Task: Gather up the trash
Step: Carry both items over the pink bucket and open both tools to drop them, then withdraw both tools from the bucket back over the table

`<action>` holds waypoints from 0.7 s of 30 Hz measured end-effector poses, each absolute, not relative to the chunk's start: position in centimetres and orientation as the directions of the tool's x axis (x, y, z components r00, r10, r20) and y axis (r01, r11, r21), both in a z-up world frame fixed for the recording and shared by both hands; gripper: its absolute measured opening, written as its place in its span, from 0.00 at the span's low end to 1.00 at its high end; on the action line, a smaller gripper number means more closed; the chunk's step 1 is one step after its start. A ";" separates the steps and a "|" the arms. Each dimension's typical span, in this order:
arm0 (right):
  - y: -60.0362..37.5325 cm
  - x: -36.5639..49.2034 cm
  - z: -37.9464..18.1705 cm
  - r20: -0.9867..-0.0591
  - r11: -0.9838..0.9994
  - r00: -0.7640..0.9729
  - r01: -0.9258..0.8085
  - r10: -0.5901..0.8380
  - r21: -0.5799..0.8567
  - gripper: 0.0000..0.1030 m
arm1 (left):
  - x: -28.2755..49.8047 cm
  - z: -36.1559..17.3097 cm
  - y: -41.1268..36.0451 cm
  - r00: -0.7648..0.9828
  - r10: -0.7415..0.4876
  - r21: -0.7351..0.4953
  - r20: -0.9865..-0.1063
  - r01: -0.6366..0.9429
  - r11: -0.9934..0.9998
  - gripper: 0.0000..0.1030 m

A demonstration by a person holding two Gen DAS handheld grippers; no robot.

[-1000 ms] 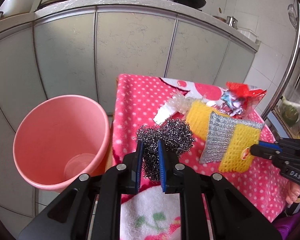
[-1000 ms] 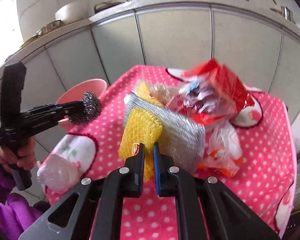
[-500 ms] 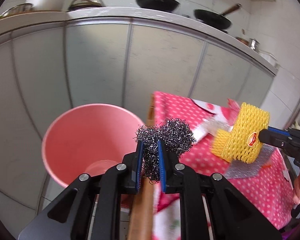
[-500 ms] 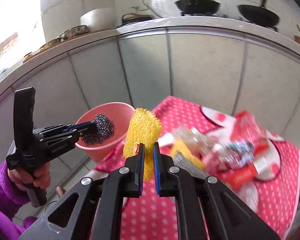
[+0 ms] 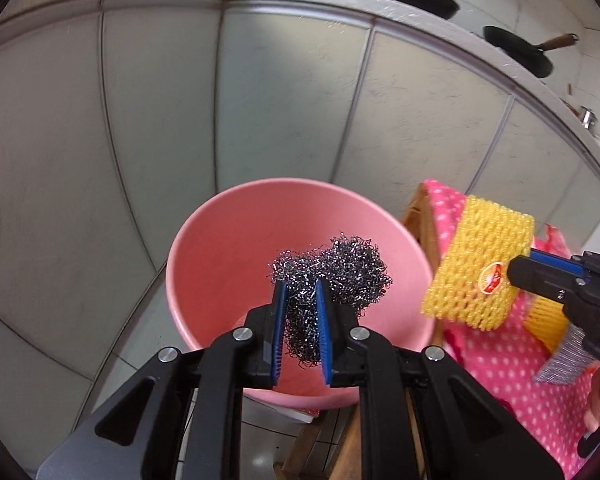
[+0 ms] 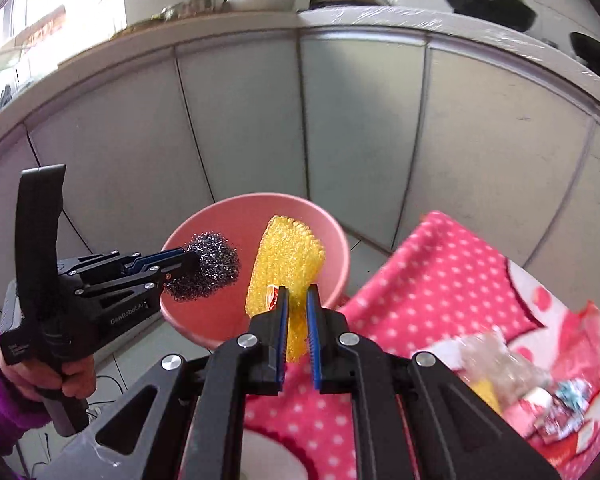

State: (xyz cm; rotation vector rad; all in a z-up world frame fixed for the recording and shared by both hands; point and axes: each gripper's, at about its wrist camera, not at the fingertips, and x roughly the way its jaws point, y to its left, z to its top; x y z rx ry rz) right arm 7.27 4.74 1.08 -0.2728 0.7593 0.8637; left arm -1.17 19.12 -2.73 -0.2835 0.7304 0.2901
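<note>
A pink bucket (image 5: 228, 240) is seen beside the dotted surface (image 6: 440, 280). Yellow foam netting (image 6: 286, 260) is gripped in the right gripper (image 6: 297, 334) jaws, steel wool (image 5: 332, 276) in the left gripper (image 5: 301, 332) jaws (both over the bucket).

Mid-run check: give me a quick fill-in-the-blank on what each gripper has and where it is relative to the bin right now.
1. The left gripper is shut on a ball of steel ____.
2. The right gripper is shut on a foam net whose colour is ____.
3. In the left wrist view, the scourer is seen against the mouth of the ____ bucket.
4. More wrappers lie on the cloth, which is pink with white ____.

Missing words: wool; yellow; pink; dots
</note>
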 end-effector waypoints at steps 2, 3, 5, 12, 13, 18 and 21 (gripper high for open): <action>5.4 7.7 0.6 -0.707 0.630 0.401 -0.772 0.583 0.082 0.08 | -0.8 -3.3 19.7 0.697 0.168 -0.150 -0.697 -0.371 0.917 0.14; 6.0 7.9 0.3 -0.711 0.626 0.395 -0.775 0.582 0.082 0.09 | -0.6 -3.5 19.7 0.691 0.170 -0.149 -0.703 -0.376 0.915 0.14; 6.6 8.2 -0.2 -0.719 0.621 0.392 -0.780 0.575 0.071 0.09 | -0.2 -4.0 20.0 0.681 0.168 -0.153 -0.712 -0.384 0.911 0.14; 8.0 8.4 -1.1 -0.730 0.617 0.379 -0.784 0.568 0.073 0.11 | 0.5 -4.6 20.8 0.671 0.161 -0.179 -0.724 -0.408 0.895 0.20; 8.1 8.4 -1.2 -0.732 0.619 0.378 -0.782 0.567 0.075 0.11 | 0.6 -4.6 20.9 0.667 0.163 -0.178 -0.727 -0.411 0.894 0.20; 8.1 8.5 -1.2 -0.733 0.630 0.386 -0.773 0.560 0.075 0.29 | 0.7 -4.6 20.9 0.659 0.179 -0.158 -0.731 -0.418 0.895 0.28; 8.0 8.5 -0.9 -0.728 0.635 0.395 -0.769 0.560 0.072 0.32 | 0.4 -4.6 21.0 0.660 0.183 -0.156 -0.729 -0.420 0.894 0.32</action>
